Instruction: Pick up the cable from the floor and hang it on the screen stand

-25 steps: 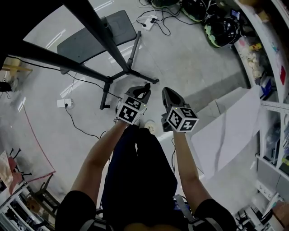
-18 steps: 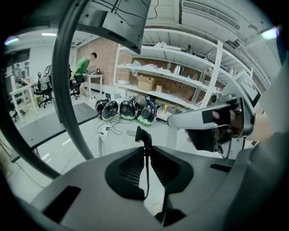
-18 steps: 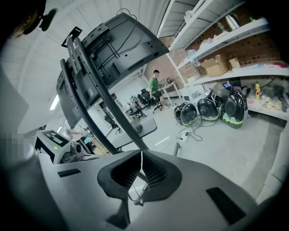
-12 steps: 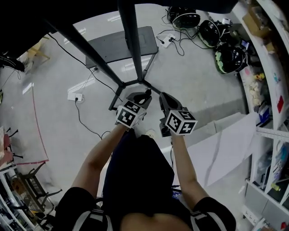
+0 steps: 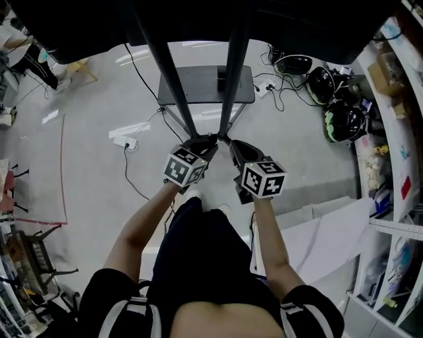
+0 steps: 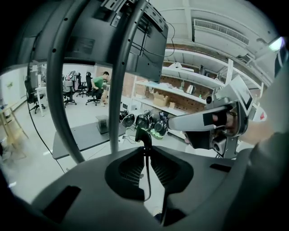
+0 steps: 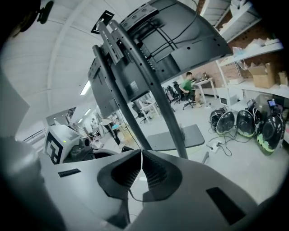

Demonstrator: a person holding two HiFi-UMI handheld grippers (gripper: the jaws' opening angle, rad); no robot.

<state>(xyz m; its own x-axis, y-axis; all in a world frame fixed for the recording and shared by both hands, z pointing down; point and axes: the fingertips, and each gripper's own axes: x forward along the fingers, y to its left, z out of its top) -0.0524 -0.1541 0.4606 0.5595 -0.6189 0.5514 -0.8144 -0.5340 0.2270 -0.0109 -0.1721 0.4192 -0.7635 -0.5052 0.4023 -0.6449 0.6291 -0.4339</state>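
Observation:
The cable is thin and black. Its plug end (image 6: 143, 135) sticks up past the tips of my left gripper (image 6: 145, 146), which is shut on it. A stretch of the cable (image 7: 130, 195) loops out below my right gripper (image 7: 141, 152), and those jaws are pressed together on the strand. In the head view the left gripper (image 5: 201, 142) and the right gripper (image 5: 232, 146) are held up side by side, just in front of the screen stand's two dark poles (image 5: 231, 79). The stand's flat base (image 5: 198, 86) lies beyond, and the dark screen (image 5: 198, 20) hangs overhead.
Several helmets (image 5: 344, 122) and loose wires lie on the floor at the right, by the shelves (image 5: 396, 132). A white power strip (image 5: 123, 141) lies left of the stand. White boards (image 5: 330, 224) lie at my right. A person (image 6: 101, 83) sits far off among office chairs.
Both grippers have risen together with the cable and come closer to the stand's poles. The stand has moved from the upper left to straight ahead in the head view.

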